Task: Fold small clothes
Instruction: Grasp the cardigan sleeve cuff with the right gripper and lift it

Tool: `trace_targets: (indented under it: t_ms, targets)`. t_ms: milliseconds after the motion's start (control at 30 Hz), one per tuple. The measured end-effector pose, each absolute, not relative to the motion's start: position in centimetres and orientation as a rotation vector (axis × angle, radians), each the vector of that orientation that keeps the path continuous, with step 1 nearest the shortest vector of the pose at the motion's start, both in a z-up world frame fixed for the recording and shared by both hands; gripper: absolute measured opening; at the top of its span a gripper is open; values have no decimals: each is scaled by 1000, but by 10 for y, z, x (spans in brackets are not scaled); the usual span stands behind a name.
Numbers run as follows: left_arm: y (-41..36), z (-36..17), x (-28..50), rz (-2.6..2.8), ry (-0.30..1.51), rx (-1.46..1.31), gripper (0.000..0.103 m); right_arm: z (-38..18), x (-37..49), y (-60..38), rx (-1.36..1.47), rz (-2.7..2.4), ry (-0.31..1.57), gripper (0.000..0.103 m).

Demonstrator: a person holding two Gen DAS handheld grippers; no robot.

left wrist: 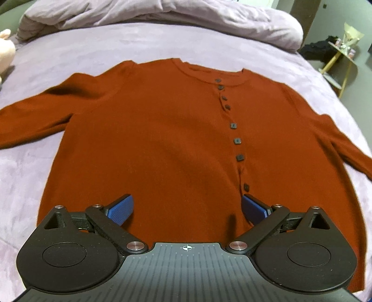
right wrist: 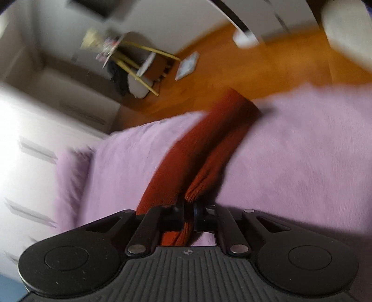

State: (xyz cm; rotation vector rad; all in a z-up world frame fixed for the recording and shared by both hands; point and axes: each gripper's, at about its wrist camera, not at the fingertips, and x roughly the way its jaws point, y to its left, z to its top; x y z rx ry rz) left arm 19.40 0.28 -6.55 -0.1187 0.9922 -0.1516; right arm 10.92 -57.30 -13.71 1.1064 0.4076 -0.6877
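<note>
A rust-red buttoned cardigan (left wrist: 162,130) lies flat, front up, on a lilac bedspread (left wrist: 69,55), sleeves spread to both sides. My left gripper (left wrist: 187,206) is open with blue pads (left wrist: 122,209), hovering over the cardigan's hem near the lowest buttons. In the right wrist view, my right gripper (right wrist: 189,209) is shut on the cardigan's sleeve (right wrist: 209,144), pinching a fold of it near the cuff end; the sleeve runs away toward the bed edge. That view is blurred.
A rumpled lilac duvet (left wrist: 162,16) lies along the far side of the bed. A pink soft toy (left wrist: 5,53) sits at the far left. A small side table with yellow legs (right wrist: 137,60) stands on the wooden floor (right wrist: 232,69) beyond the bed.
</note>
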Motion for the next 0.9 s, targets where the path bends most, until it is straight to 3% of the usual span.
trace_targets:
  t_ms: [133,333,400,433,467,767,900]
  targets:
    - [6,-54,203,-238,972,-200,101,-67,149,-500,575,-570,413,6]
    - [3,-37,228,-334,907,-361,101,-17,169,-338,290,117,372,7]
    - [1,-41,238,-358,906,-378,101,-28,174,-303,291,251,434,18]
    - [2,-44,244,-360,918,-390,100,-38,176,-291,307,257,464,31]
    - [2,-49,249,-359,934,-404,100,-45,180,-287,321,246,488,35]
    - [9,-86,302,-299,1087,-558,83,-113,160,-332,609,115,687,34]
    - [29,-90,301,-275,1057,-577,78,-130,123,-330,649,119,697,32]
